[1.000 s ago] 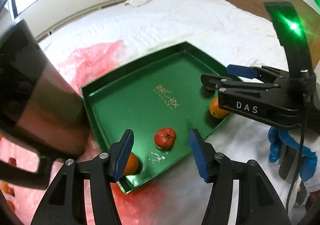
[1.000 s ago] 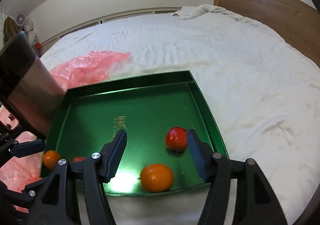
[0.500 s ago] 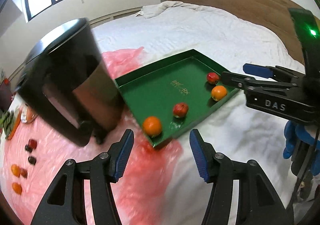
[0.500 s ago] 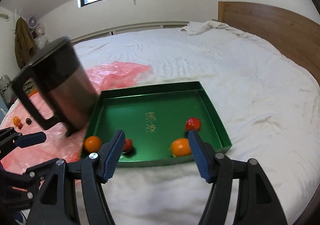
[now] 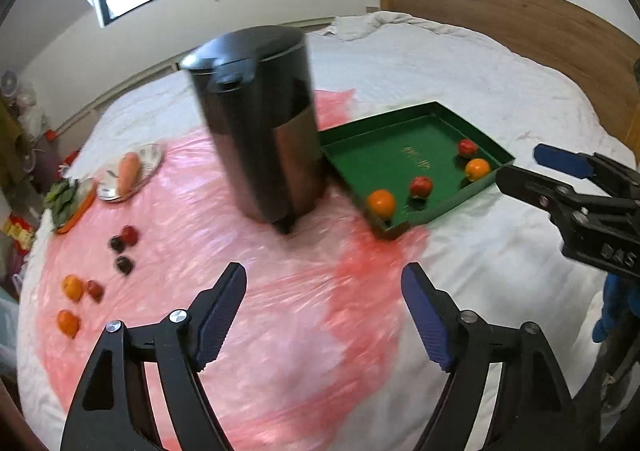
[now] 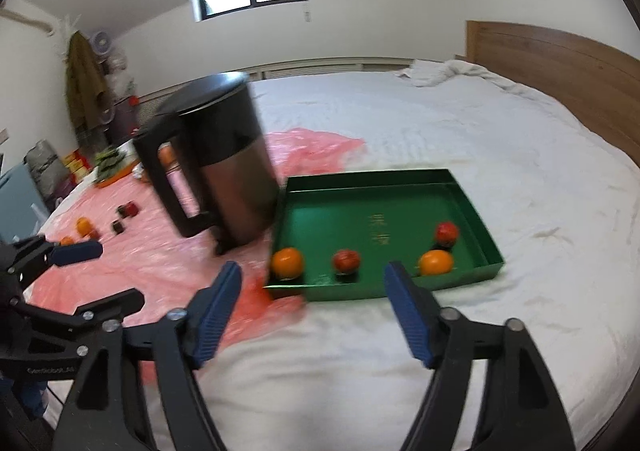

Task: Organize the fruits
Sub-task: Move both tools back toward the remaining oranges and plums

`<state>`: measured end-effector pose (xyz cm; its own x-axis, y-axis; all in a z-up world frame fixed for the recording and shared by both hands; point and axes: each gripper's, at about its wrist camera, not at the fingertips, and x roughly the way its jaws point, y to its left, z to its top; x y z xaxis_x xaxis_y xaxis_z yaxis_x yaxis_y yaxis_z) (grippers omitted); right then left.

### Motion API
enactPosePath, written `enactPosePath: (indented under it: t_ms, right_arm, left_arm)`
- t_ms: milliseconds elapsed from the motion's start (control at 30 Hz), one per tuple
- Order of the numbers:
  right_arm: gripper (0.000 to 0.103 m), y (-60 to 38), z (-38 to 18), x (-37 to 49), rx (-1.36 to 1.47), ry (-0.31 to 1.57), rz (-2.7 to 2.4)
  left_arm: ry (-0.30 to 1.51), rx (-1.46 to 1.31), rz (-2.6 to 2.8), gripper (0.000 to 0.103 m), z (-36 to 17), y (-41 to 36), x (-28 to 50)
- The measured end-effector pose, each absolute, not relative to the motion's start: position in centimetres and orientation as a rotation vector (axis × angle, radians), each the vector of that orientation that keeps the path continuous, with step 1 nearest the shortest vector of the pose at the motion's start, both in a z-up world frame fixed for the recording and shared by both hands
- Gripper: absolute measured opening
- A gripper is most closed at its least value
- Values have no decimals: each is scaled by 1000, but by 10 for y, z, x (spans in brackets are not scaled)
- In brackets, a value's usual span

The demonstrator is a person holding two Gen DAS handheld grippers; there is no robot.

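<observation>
A green tray lies on the white bed and holds two oranges and two red fruits. Several more oranges and dark red fruits lie loose on the pink plastic sheet at the left. My left gripper is open and empty above the sheet, well short of the tray. My right gripper is open and empty over the white bedding in front of the tray. It also shows at the right of the left wrist view.
A black and steel kettle stands on the sheet left of the tray. Plates with a carrot and greens lie at the far left. A wooden headboard runs along the right.
Both grippers have pulled back and up from the tray, which now looks smaller and farther. The kettle and the loose fruit on the sheet have come into full view.
</observation>
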<state>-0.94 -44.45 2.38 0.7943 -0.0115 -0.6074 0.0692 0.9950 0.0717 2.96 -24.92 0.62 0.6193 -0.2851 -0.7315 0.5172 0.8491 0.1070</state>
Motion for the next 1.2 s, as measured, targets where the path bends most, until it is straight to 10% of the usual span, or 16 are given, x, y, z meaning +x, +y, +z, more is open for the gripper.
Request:
enactPosePath:
  t_ms: [367,1200]
  right_arm:
    - [103,-373,30,-28,78,604,117]
    - [103,-192,0,54,-86,728,405]
  left_arm:
    - [746,307,-292,91,10,-171,16]
    - [806,128,1,92,-38,51,74]
